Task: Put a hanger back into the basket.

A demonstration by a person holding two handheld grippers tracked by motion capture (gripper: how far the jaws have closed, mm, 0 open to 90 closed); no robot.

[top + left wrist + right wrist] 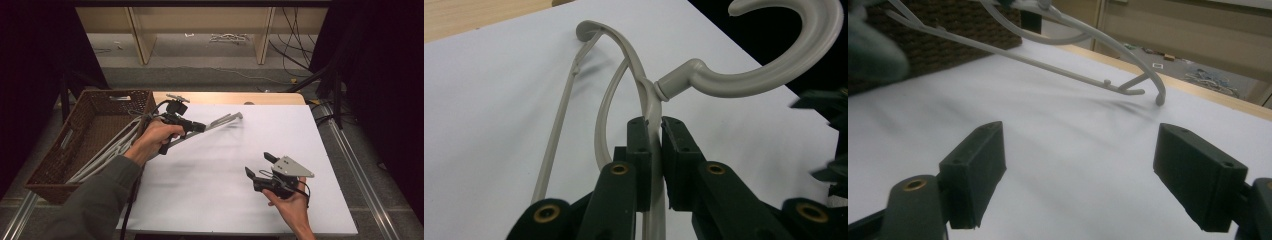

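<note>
Grey plastic hanger (pixel 644 85), thin-armed, with curved hook

Smooth grey plastic with a soft sheen on the clothes hanger (pixel 704 80). Matt black plastic on the pads of the left hand-held gripper (pixel 654 150) and right hand-held gripper (pixel 1078 175), with small brass-coloured rivets. Matt white, paper-like sheet over the counter (pixel 280 150), bare pale wood at its far edge. Rough dark-brown woven wicker on the basket (pixel 52 170).
</note>
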